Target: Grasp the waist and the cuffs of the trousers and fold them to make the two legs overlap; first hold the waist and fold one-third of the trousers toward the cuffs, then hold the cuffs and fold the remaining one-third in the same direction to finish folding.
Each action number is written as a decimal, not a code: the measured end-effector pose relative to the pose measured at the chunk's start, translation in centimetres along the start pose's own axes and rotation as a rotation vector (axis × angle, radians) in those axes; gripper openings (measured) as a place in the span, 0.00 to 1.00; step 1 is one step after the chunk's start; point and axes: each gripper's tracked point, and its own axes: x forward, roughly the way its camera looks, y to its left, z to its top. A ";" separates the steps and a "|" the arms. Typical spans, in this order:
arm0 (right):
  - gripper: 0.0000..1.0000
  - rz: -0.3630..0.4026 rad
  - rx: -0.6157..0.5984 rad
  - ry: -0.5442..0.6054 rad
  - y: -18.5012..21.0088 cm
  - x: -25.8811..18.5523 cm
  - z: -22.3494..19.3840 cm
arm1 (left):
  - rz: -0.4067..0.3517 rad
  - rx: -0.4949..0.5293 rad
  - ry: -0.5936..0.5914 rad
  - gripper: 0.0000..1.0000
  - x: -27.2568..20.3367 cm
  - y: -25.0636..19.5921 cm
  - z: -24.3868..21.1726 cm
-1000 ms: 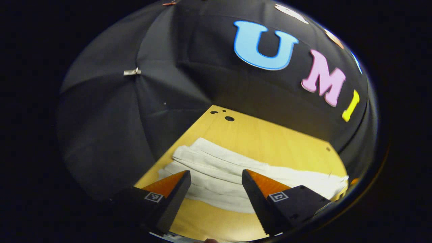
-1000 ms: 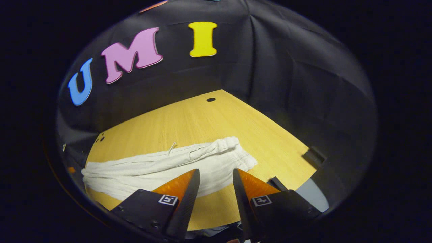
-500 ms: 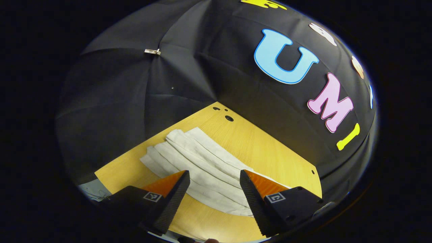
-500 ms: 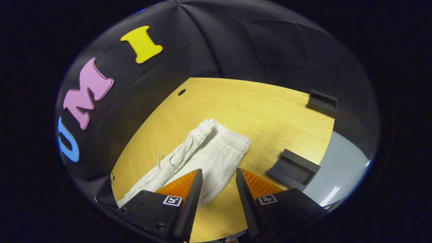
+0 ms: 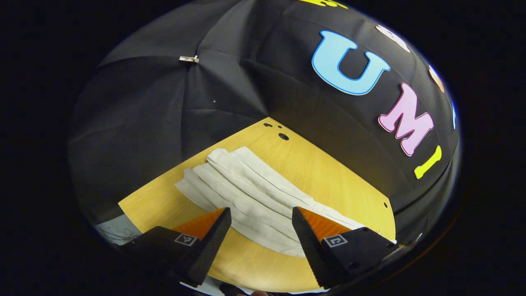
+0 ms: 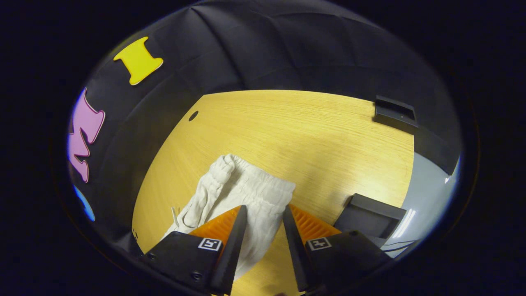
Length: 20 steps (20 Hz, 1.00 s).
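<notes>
Ahead of both parted grippers, white trousers [image 5: 246, 193] lie on the table [image 6: 308, 131].

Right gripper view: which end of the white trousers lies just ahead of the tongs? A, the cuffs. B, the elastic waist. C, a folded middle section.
B: the gathered elastic waist of the trousers lies just beyond the open right tongs.

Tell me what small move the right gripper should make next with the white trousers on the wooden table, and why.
Probably lower the right gripper onto the gathered elastic waist of the white cloth trousers and close. Its jaws are open and poised above that end, gripping nothing. The left gripper, also open, hovers over the legs near the cuffs. The trousers lie lengthwise on the yellow wooden table.
</notes>
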 end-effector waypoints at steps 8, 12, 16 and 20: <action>0.04 0.047 0.104 -0.027 0.5 -0.3 0.0 | 0.029 -0.342 0.143 0.96 2.6 3.8 -3.2; 0.10 0.040 0.069 -0.030 0.3 -0.8 0.2 | 0.078 -0.413 0.162 0.96 4.6 6.2 -3.9; 0.09 0.046 0.053 -0.029 0.2 -0.8 0.1 | 0.075 -0.404 0.137 0.95 6.7 6.2 -2.2; 0.09 0.034 0.063 -0.032 0.4 -0.3 0.0 | 0.076 -0.423 0.122 0.95 8.8 6.0 -0.8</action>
